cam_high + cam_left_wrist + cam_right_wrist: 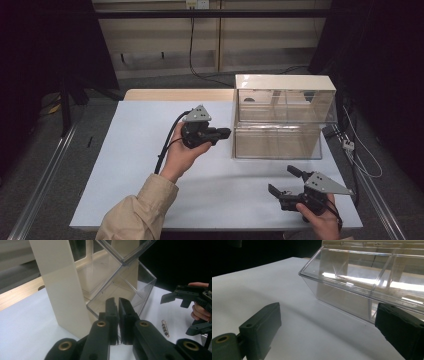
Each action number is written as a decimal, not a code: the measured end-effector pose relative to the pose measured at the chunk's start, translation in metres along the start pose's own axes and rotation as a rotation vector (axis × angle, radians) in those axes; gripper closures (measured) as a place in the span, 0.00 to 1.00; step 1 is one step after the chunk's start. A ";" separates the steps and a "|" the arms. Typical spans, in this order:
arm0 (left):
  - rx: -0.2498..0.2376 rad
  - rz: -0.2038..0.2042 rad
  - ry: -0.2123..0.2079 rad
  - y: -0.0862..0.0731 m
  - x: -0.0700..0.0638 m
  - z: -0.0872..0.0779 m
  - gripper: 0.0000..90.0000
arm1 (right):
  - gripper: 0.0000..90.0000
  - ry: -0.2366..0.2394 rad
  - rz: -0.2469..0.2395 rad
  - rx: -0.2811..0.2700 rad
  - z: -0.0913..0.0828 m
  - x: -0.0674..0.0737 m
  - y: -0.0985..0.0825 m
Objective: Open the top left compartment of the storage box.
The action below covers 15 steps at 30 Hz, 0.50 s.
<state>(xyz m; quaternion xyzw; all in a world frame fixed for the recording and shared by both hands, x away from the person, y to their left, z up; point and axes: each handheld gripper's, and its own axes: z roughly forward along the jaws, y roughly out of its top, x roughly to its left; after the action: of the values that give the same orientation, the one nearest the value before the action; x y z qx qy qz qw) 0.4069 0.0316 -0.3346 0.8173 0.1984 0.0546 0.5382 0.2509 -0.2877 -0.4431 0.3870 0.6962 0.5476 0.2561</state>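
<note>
Looking at that clear plastic bin [278, 141], it sits just ahead of the left gripper [226, 132], whose jaws are pressed together on nothing. Right gripper [284, 181] hangs wide open, nearer the person. Bin seems light, stiff, slick; I'd pinch its upper front lip.
</note>
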 end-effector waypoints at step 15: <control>0.026 -0.004 -0.015 0.015 0.000 0.017 1.00 | 0.07 0.001 0.002 0.001 0.000 -0.001 0.000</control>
<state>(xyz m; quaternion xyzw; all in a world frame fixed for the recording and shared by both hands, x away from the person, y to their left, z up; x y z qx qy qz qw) 0.4160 0.0120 -0.3280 0.8244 0.1966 0.0446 0.5290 0.2509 -0.2885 -0.4434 0.3876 0.6962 0.5478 0.2549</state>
